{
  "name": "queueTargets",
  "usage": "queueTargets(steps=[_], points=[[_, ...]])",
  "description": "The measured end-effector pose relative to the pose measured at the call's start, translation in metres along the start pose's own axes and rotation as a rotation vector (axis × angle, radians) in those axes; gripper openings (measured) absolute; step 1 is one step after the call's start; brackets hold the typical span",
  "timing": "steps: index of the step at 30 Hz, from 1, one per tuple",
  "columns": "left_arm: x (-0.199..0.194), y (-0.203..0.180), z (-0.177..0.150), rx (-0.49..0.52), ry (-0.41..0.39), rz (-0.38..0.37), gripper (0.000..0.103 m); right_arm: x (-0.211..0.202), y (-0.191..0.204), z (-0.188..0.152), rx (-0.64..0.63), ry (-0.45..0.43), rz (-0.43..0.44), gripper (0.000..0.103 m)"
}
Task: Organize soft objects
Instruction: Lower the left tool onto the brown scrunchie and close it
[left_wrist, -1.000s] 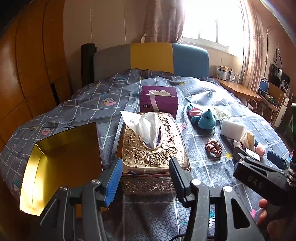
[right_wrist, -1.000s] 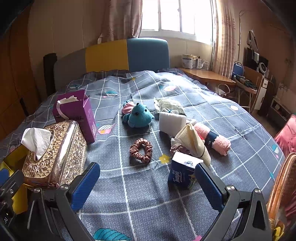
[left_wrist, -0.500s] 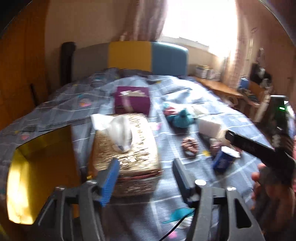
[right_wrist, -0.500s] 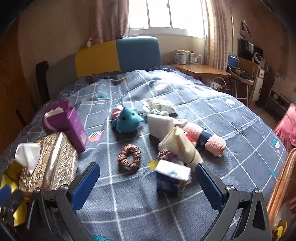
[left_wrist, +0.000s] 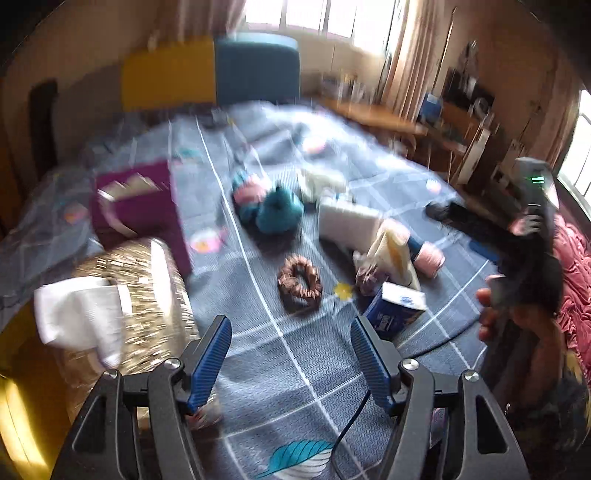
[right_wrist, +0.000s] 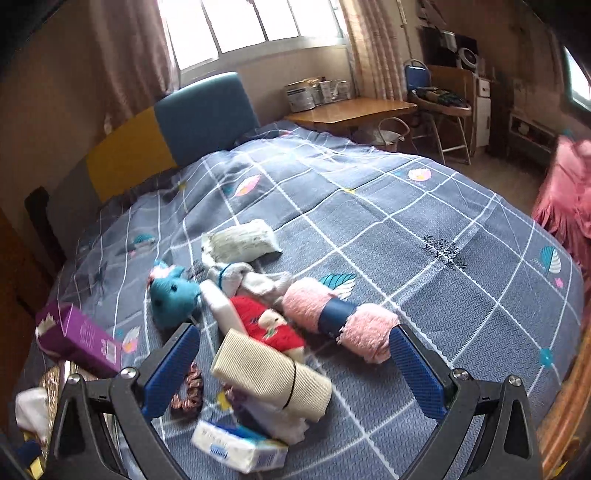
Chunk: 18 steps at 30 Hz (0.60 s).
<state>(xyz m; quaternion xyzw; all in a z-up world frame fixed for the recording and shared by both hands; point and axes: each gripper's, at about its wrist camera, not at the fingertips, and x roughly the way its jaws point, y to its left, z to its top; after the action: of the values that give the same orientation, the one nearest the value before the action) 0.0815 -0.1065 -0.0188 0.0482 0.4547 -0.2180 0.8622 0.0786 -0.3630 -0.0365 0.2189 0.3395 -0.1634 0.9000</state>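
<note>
Surveying the bed (right_wrist: 424, 229), I see its grey checked quilt carrying every soft item in one loose cluster. To the left sit the gold tissue box (left_wrist: 147, 295) and the purple tissue box (right_wrist: 77, 336). Centre cluster, in descending size: pink rolled towel (right_wrist: 332, 317), beige rolled cloth (right_wrist: 269, 373), teal plush toy (right_wrist: 173, 295), blue tissue pack (right_wrist: 236, 448), brown scrunchie (left_wrist: 299, 282). My right tool (right_wrist: 291, 373) is spread wide and holds nothing, hovering above the beige rolled cloth. My left tool (left_wrist: 291, 356) is also wide open and empty, aimed toward the scrunchie. Hazard, as I judge it: items overlap and touch, so closing on one may pinch a neighbour or the quilt. The left view is motion-blurred, which makes alignment unreliable.
</note>
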Motion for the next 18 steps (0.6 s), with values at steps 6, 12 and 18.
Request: queueTargets(steps=[6,12,18], points=[[0.057,-0.008,0.019,-0.029,0.104,-0.022,0.068,0.001,-0.002,0.0,0.004,0.0,0.04,0.103],[0.1,-0.015,0.03,0.002,0.154,0.021,0.068,0.008,-0.001,-0.002,0.012,0.047,0.102,0.103],[0.145,-0.011,0.037,-0.029,0.205,0.04,0.068,0.014,-0.01,-0.002,0.058,0.078,0.118,0.103]])
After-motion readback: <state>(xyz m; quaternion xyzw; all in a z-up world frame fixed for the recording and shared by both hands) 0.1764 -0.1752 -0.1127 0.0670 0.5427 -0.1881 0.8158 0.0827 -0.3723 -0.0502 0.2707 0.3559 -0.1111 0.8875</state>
